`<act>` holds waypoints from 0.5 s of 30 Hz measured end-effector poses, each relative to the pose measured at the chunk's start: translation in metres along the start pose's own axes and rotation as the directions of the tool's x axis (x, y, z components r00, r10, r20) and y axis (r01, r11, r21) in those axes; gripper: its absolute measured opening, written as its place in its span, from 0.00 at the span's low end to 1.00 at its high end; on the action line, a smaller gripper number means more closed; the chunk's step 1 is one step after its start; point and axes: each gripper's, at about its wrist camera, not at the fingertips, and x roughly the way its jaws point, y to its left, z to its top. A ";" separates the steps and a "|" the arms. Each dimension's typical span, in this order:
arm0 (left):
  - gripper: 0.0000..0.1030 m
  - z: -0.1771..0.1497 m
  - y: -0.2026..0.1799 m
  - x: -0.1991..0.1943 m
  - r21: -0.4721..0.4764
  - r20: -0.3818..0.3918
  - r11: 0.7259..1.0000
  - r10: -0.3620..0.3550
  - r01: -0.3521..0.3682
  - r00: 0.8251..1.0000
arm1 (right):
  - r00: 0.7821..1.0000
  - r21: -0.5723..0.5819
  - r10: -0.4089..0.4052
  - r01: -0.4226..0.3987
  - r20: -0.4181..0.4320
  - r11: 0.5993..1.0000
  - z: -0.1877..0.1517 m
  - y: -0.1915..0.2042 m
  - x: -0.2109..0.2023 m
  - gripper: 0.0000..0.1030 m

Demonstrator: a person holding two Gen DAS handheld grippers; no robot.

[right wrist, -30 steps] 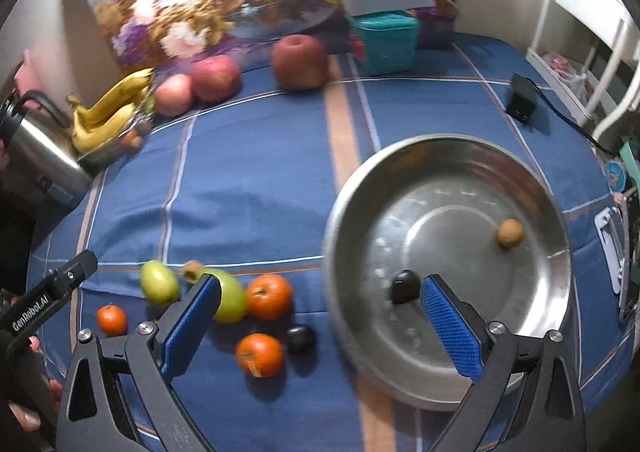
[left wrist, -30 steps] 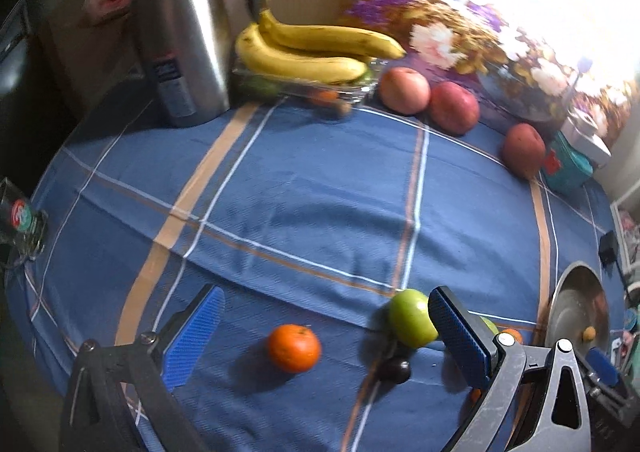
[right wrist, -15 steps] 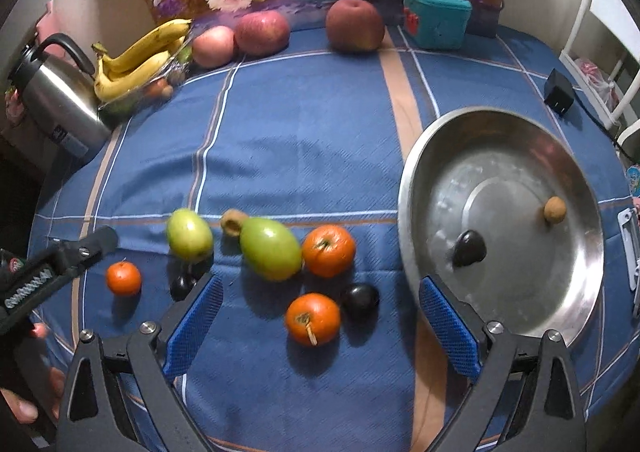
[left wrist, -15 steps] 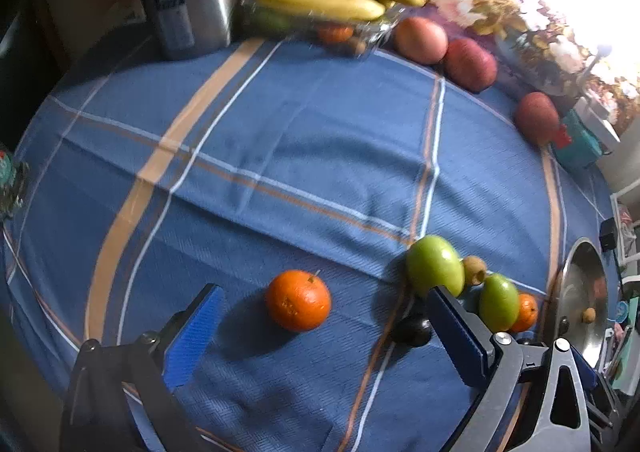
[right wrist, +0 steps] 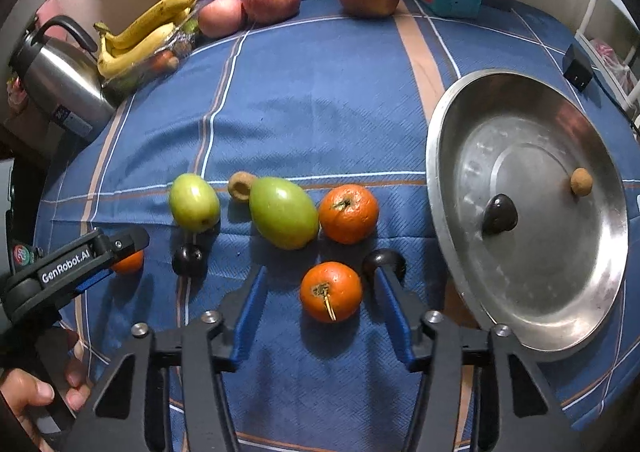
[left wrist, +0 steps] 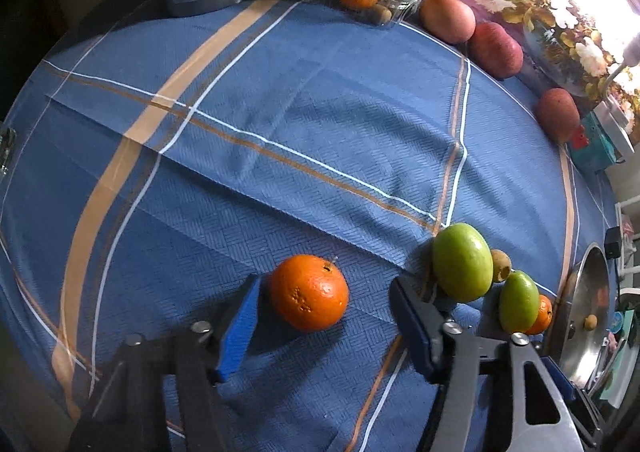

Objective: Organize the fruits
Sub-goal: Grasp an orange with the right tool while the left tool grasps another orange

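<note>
Oranges sit between both closing tongs, untouched: left tongs round one orange, right tongs round another; only the right view shows the pan's inside.

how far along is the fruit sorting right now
Early. Done: a dark fruit and a small brown one lie in the metal pan. In hand: both grippers' jaws have just been closing, each around an orange, neither gripped yet. Left: two green fruits, another orange, two dark fruits.
</note>
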 end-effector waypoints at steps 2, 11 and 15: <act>0.55 0.001 0.000 0.001 -0.005 -0.004 1.000 0.002 -0.002 1.000 | 1.000 -0.007 -0.002 0.002 -0.011 1.000 -0.001 0.001 0.003 0.50; 0.39 0.003 0.004 0.004 -0.008 0.002 1.000 0.011 -0.011 1.000 | 0.999 -0.028 -0.014 0.014 -0.034 1.000 -0.002 0.004 0.009 0.45; 0.39 0.004 0.004 0.004 -0.010 0.004 1.000 0.004 -0.004 1.000 | 0.999 -0.027 -0.025 0.024 -0.036 0.999 -0.001 0.003 0.011 0.42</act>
